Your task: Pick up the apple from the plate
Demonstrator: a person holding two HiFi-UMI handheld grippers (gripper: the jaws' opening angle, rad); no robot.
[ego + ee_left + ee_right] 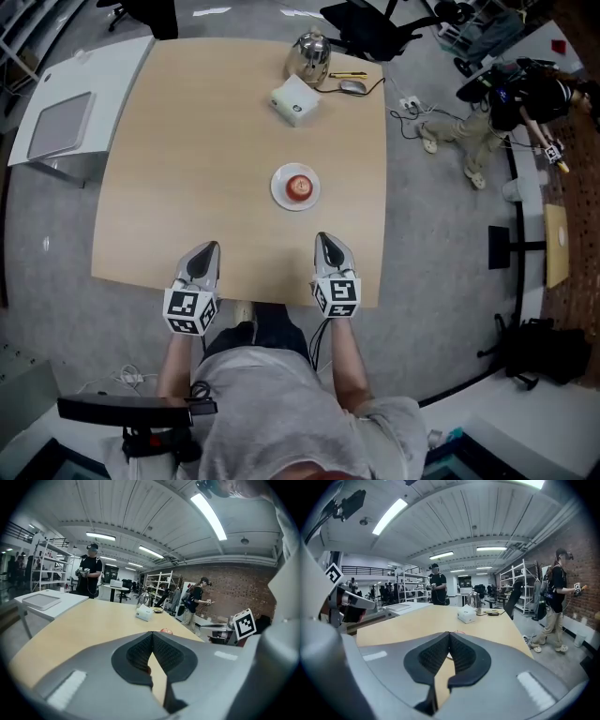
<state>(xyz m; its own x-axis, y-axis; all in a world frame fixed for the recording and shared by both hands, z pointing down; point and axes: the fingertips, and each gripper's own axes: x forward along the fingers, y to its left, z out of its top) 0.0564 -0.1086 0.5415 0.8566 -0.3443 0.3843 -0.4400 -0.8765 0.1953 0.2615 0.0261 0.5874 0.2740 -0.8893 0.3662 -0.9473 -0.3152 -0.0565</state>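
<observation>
Sitting on its white plate mid-table, the apple lies ahead of both claws, well apart from them. Each cube bears black-and-white square markers. Left gripper and right gripper hover over the near edge — jaws pressed together, holding nothing.

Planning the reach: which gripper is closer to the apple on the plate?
The right gripper: it sits just short of the apple, while the left gripper is farther off to the side.
</observation>
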